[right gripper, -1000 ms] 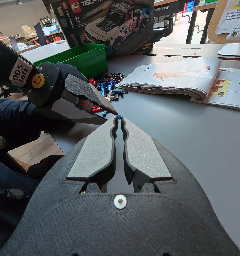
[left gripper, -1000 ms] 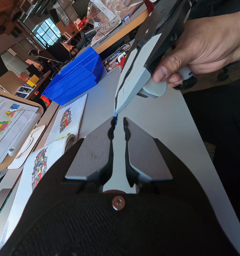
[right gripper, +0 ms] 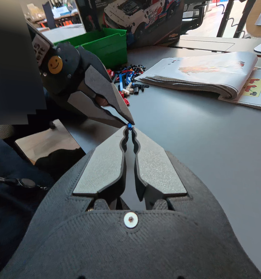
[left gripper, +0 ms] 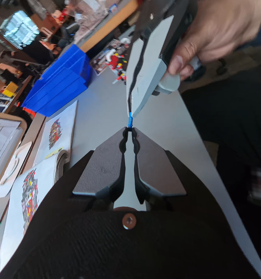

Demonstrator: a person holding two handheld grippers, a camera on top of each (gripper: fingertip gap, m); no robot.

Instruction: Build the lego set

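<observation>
A small blue pin (left gripper: 130, 120) hangs in the air over the grey table (left gripper: 102, 105), gripped from both ends. In the left wrist view my left gripper (left gripper: 130, 128) is shut on its near end. My right gripper (left gripper: 131, 113), held by a hand (left gripper: 209, 37), pinches its far end from above. In the right wrist view my right gripper (right gripper: 130, 128) is shut on the blue pin (right gripper: 129, 126), and my left gripper (right gripper: 130, 124) meets it tip to tip from the upper left.
Blue bins (left gripper: 58, 81) and an open instruction booklet (left gripper: 55, 131) lie left of the grippers. A green bin (right gripper: 105, 43), a pile of loose small pieces (right gripper: 129, 81), a box with a car picture (right gripper: 141, 19) and the booklet (right gripper: 202, 75) stand beyond.
My left gripper's jaws stood apart beside the pin's end a second ago and have now closed on it. My right gripper has kept its grip on the pin.
</observation>
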